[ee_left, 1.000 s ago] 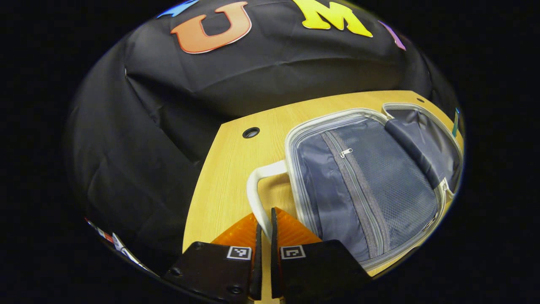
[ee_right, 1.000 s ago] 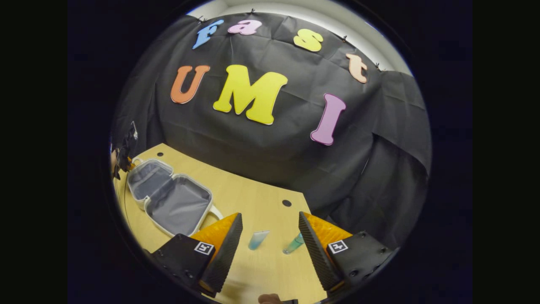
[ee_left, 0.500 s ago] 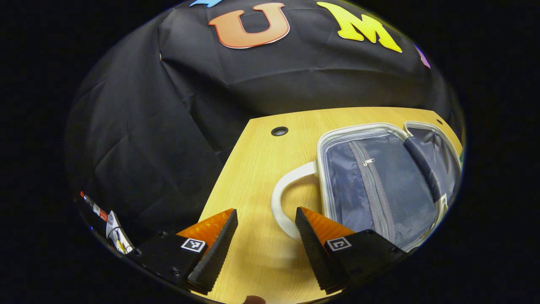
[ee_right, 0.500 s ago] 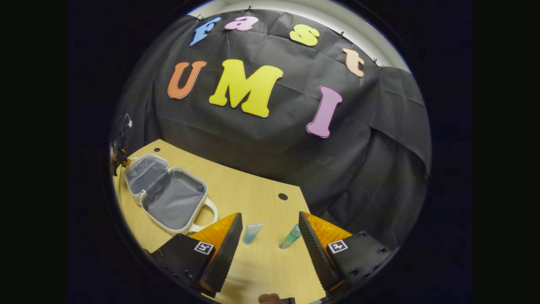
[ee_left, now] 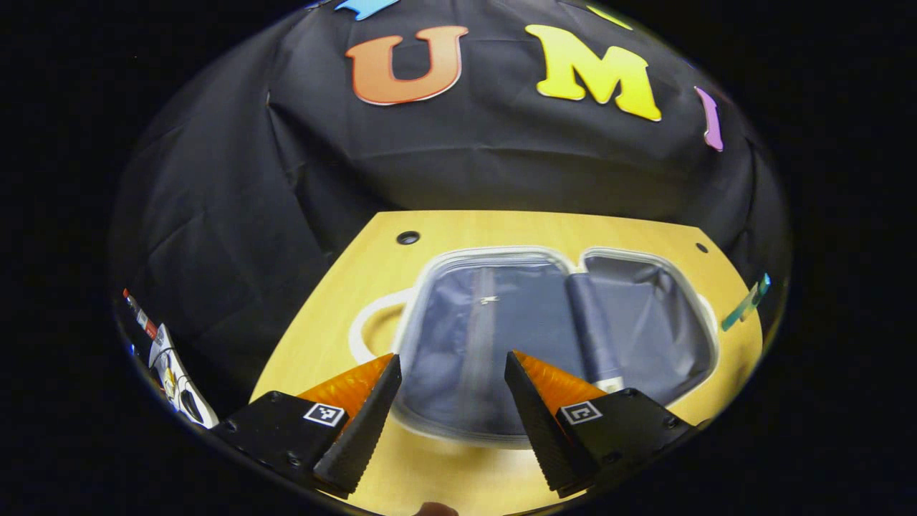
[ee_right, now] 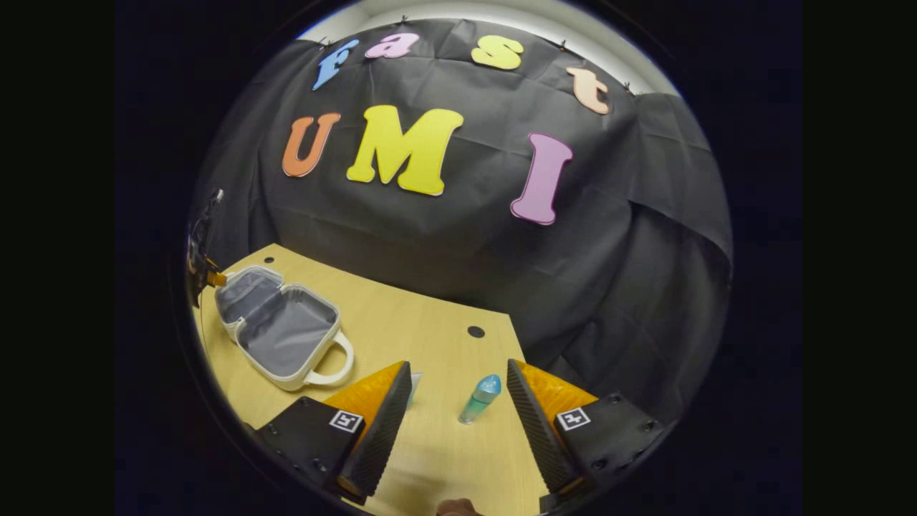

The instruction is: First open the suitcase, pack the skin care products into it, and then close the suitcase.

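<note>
Left gripper [ee_left: 450,373] spread wide, holding nothing, poised over the near rim of the white hard-shell suitcase with grey fabric lining [ee_left: 544,322], lying open flat on the light wooden table [ee_left: 516,226], white loop handle [ee_left: 362,333] ahead-left of the fingers

Right gripper [ee_right: 458,380] also wide, empty; small blue-green translucent bottle [ee_right: 480,398] lying between its fingers; suitcase well off to the fingers' left

One suitcase [ee_right: 278,328], lying open; two skin care items: one bottle [ee_right: 480,398]; one tube [ee_right: 413,384], part hidden; one table [ee_right: 430,337].
</note>
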